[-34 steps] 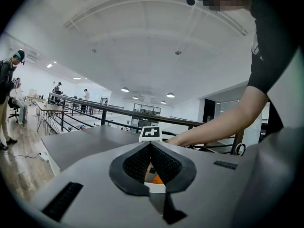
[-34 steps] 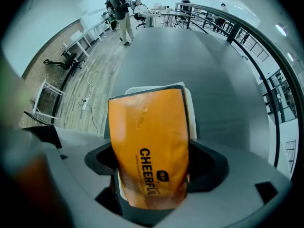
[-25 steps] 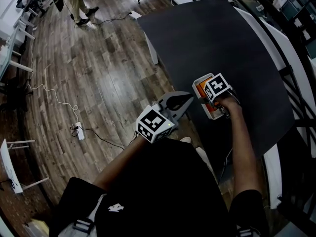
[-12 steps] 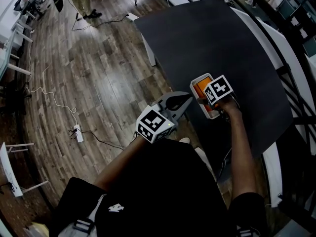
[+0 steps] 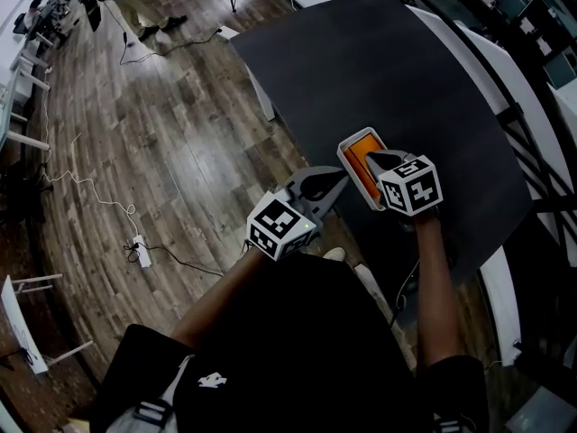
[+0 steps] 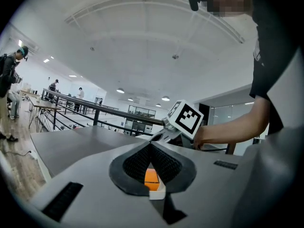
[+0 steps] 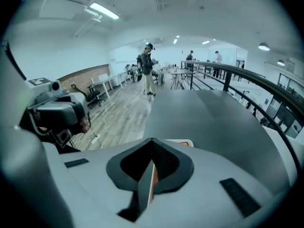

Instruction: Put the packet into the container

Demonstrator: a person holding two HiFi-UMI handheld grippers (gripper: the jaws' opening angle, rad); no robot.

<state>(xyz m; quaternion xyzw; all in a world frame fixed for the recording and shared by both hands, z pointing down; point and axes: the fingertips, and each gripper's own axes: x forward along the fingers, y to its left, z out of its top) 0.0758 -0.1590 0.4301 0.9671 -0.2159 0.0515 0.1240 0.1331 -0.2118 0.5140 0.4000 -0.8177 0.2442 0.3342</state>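
A white container [image 5: 345,161] stands near the left edge of the dark table [image 5: 406,70], with the orange packet [image 5: 365,151] lying inside it. My right gripper [image 5: 372,159] hangs just above the container's near end, tilted down. Its jaws have just been closing and are shut with nothing between them. In the right gripper view the container's rim [image 7: 183,142] peeks out past the shut right gripper [image 7: 153,142]. My left gripper [image 5: 343,178] stays shut beside the container's left side. Through its jaws, the left gripper [image 6: 151,145] view shows the packet [image 6: 151,177] and the container's white corner [image 6: 157,192].
The table's left edge drops to a wooden floor, where a cable and a power strip [image 5: 137,245] lie. A black railing [image 5: 532,165] runs along the table's right side. Several people stand at desks far off [image 7: 148,68].
My right gripper has risen off the container, tipped further down and shut its jaws. The container's far end with the orange packet now shows. The left gripper has stayed put.
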